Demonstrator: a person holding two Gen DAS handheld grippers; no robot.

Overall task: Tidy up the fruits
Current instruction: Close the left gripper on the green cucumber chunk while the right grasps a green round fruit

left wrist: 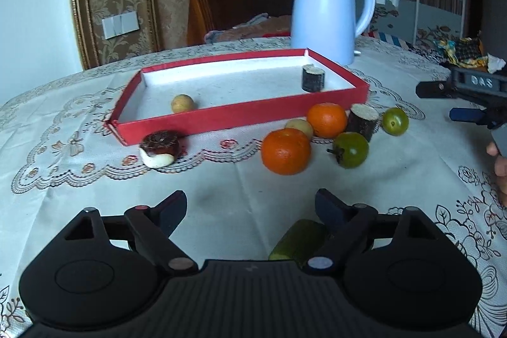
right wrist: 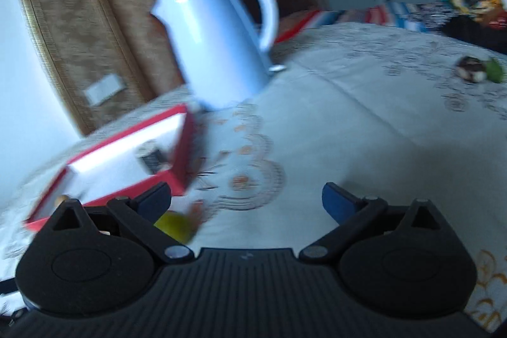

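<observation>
Fruit clustered on the lace-covered bench at 5 o'clock of the red tray: two oranges, two green fruits, a pale round fruit tucked between the oranges, and a dark cut piece upright among them. Inside the tray, a small yellowish fruit near the front wall and another dark cut piece at the far right corner. A dark-topped white slice just outside the tray at 7 o'clock. A green piece partly hidden under the left gripper. Jaws of the left gripper spread wide, empty. Right gripper blurred, jaws likewise released, holding nothing. Blue kettle beyond the tray at 1 o'clock.
</observation>
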